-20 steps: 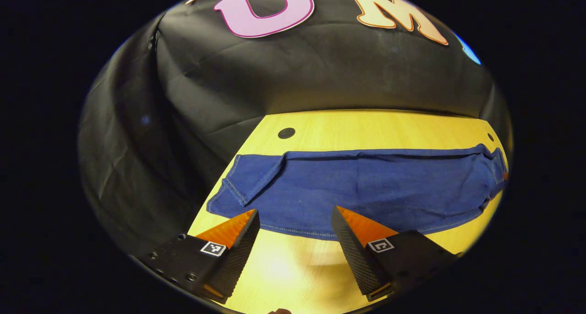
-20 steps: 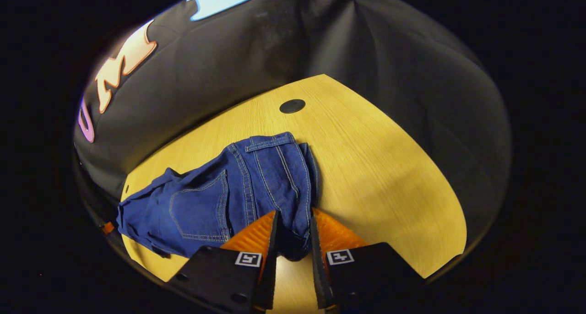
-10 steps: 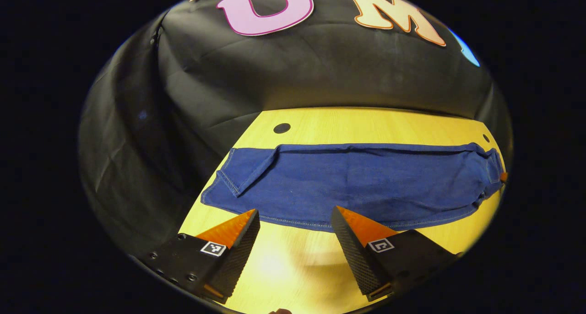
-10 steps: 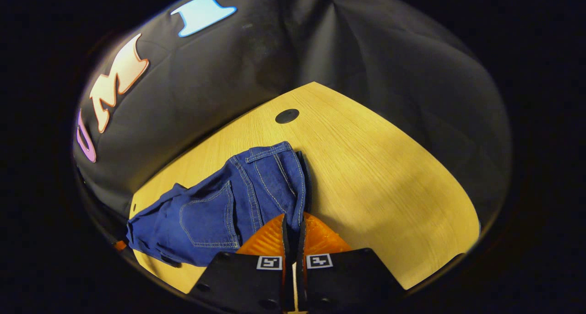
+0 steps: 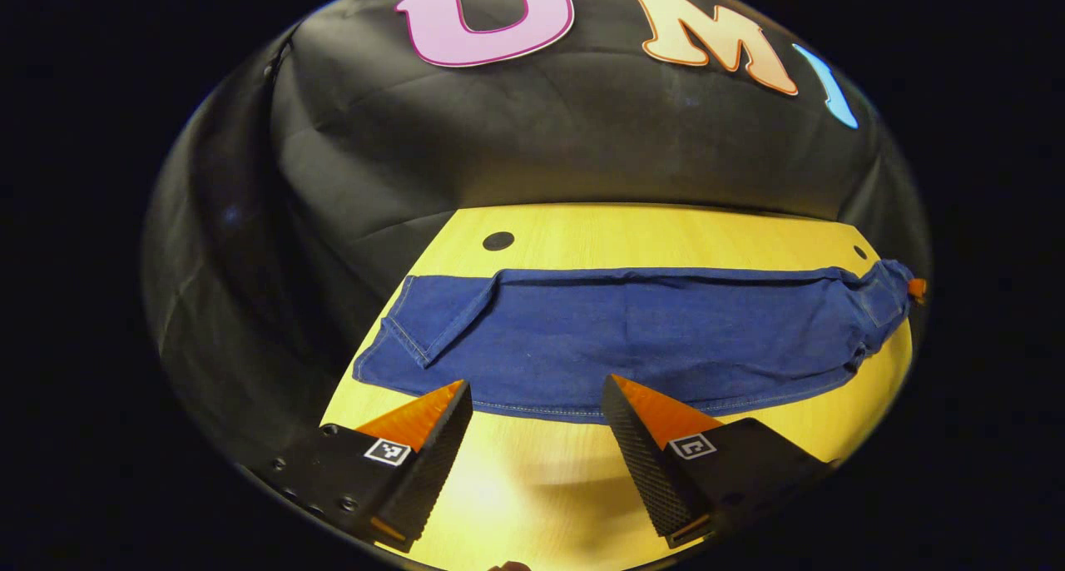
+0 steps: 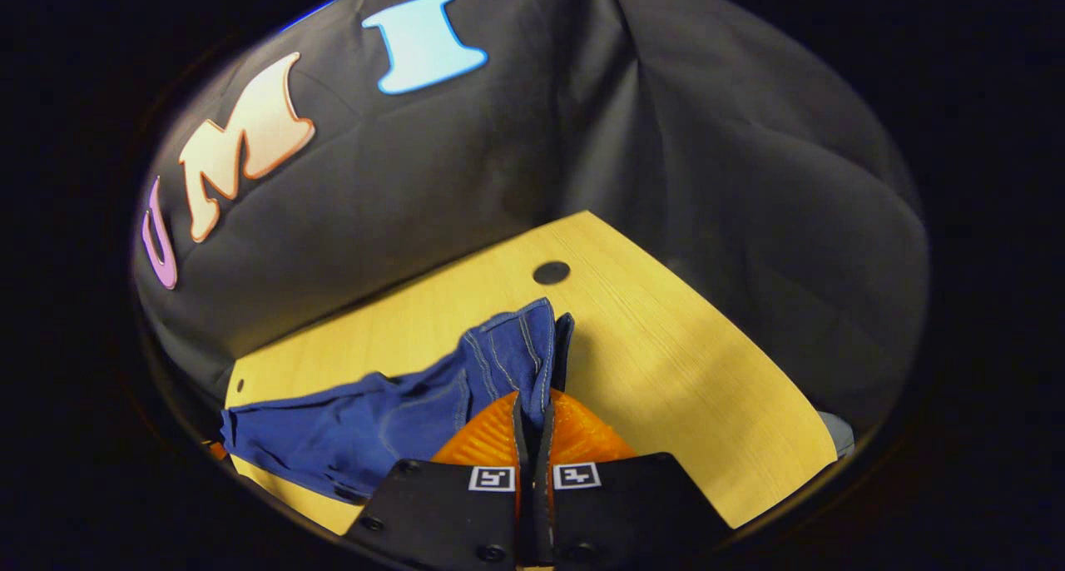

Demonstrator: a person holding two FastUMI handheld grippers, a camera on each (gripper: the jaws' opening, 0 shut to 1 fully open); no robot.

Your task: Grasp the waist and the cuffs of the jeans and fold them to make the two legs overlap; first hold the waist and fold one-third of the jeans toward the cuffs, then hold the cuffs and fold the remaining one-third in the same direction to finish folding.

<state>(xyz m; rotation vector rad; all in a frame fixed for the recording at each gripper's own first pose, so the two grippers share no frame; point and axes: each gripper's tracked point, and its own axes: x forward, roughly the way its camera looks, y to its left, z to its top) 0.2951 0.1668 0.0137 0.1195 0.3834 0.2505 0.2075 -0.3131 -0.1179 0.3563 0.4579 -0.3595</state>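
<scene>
Denim waist of the blue jeans sits pinched between my right tongs, fingers closed on it, apparently to carry the first third toward the cuffs. My left tongs stand wide apart, gripping nothing, just short of the legs ahead. Yellow wooden table beneath; black cloth wall beyond.
</scene>
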